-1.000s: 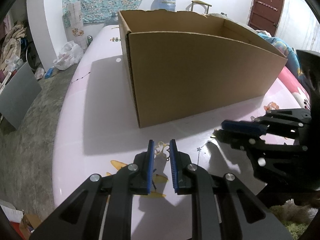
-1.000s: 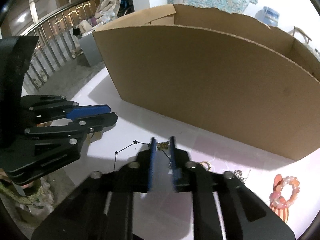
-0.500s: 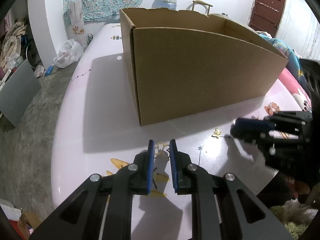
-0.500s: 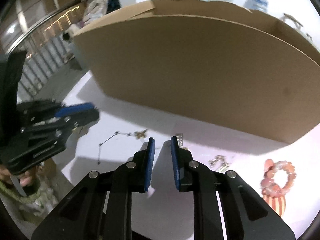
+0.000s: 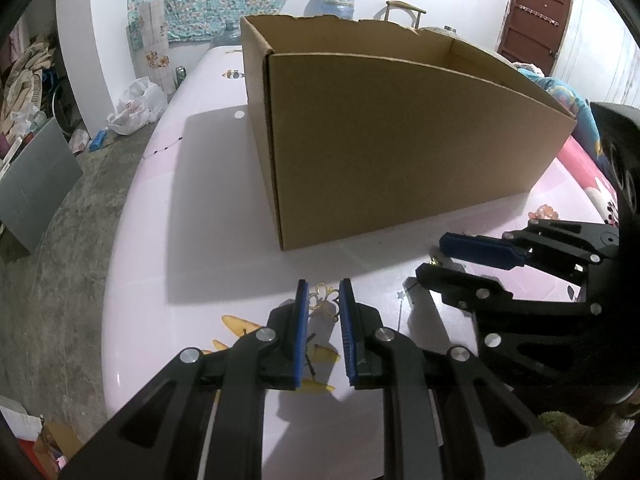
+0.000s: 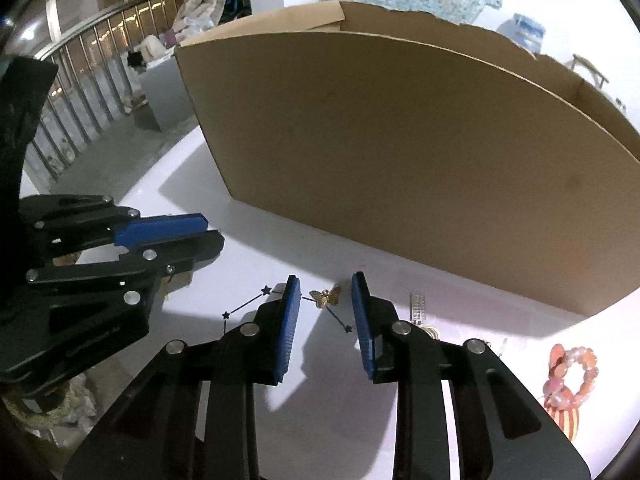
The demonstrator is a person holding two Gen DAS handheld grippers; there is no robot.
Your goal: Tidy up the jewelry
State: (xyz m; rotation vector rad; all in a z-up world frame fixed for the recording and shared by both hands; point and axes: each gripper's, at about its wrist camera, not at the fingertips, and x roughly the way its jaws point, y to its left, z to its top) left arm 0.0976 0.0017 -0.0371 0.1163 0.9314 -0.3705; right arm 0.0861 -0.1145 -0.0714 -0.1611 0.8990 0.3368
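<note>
A small gold butterfly charm (image 6: 326, 297) lies on the pale table (image 5: 200, 220), on a printed star line. My right gripper (image 6: 326, 286) straddles it, jaws opening, pads clear of the charm on both sides. In the left wrist view the right gripper (image 5: 432, 256) comes in from the right. My left gripper (image 5: 323, 292) is narrow, with a gold filigree ornament (image 5: 324, 298) between its tips, seemingly pinched. From the right wrist view the left gripper (image 6: 214, 232) sits at the left and the ornament is hidden.
A large open cardboard box (image 5: 400, 152) stands just behind both grippers (image 6: 400, 160). To the right lie a silver bar clip (image 6: 417, 306), a small gold piece (image 6: 430, 332) and a pink bead bracelet (image 6: 572, 376). The table edge and concrete floor are at the left.
The right gripper swung off to the right of the butterfly charm, then came back over it with its jaws wider. The left gripper and its gold ornament have not moved.
</note>
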